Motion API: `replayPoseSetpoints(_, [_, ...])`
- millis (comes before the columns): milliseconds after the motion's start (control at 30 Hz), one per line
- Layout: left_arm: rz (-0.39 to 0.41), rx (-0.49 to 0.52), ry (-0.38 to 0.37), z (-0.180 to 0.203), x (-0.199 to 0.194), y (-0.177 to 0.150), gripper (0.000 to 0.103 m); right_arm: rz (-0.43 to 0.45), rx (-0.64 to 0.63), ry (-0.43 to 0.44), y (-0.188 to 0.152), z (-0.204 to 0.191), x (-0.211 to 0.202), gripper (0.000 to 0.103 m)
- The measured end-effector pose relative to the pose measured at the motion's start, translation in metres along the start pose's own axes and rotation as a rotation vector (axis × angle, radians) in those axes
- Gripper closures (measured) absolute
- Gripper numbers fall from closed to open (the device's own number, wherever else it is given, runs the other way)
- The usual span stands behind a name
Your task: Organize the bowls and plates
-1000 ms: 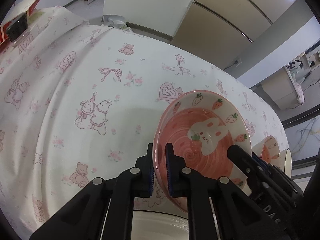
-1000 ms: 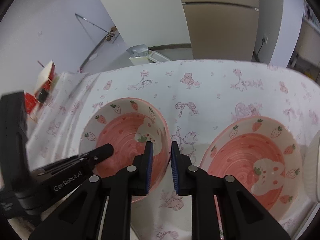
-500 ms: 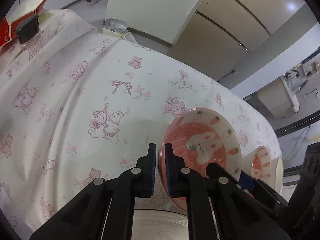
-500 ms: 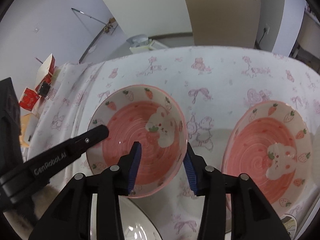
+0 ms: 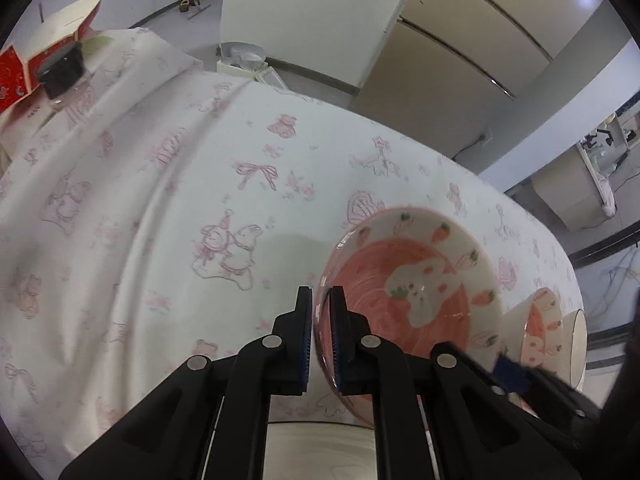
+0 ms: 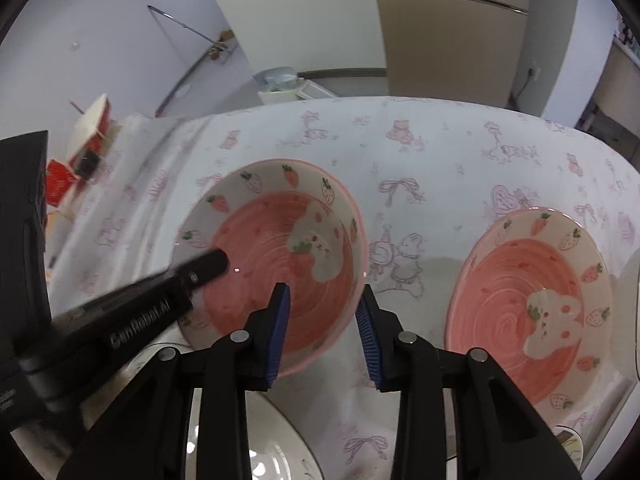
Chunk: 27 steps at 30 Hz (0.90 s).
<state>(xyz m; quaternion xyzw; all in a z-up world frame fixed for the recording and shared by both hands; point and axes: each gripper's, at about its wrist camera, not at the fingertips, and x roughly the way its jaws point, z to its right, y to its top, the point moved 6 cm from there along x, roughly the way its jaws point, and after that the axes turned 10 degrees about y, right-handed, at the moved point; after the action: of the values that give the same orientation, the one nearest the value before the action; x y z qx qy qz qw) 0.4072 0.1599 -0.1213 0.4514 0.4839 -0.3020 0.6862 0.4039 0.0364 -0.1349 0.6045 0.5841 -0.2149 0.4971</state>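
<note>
A pink bowl [image 5: 412,280] with a rabbit and strawberries is tilted above the tablecloth, and my left gripper [image 5: 321,304] is shut on its left rim. In the right wrist view the same bowl [image 6: 260,248] has a left finger [image 6: 200,272] reaching inside it. My right gripper [image 6: 324,300] straddles the bowl's near right rim. Its jaws are closing, and the pads stand off the rim on both sides. A second matching bowl [image 6: 532,300] rests on the cloth to the right.
A white plate [image 6: 260,452] lies under the held bowl near the table's front. A cream dish edge [image 5: 578,344] shows at far right. A red box and a black-lidded jar [image 5: 62,72] stand at the far left. The table's far edge drops to the floor.
My right gripper let go of the bowl's rim and its jaws spread wide around it. The left gripper kept its hold on the bowl.
</note>
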Motion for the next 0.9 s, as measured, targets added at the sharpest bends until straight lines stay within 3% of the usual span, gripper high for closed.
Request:
replayPoseSetpoints(133, [-0.047,-0.036,-0.066,-0.008,0.002,0.0,0.093,-0.003,0.063,0.019,0.0,0.007,0.005,0.077])
replayPoseSetpoints(333, [-0.063,0.035,-0.03,0.004,0.008,-0.006,0.093,0.016,-0.01,-0.05,0.0,-0.001,0.011,0.077])
replayPoseSetpoints(667, [-0.093,0.004,-0.061,0.004,0.02,-0.01,0.093,0.049,-0.077,-0.146,-0.001,-0.001,0.016,0.084])
replayPoseSetpoints(800, [-0.082,0.027,-0.026,0.009,0.021,-0.013,0.093,0.066,-0.06,-0.123,0.0,0.002,0.013,0.086])
replayPoseSetpoints(900, [-0.081,0.021,-0.048,0.011,0.018,-0.012,0.093,0.068,-0.037,-0.098,0.002,0.004,0.008,0.086])
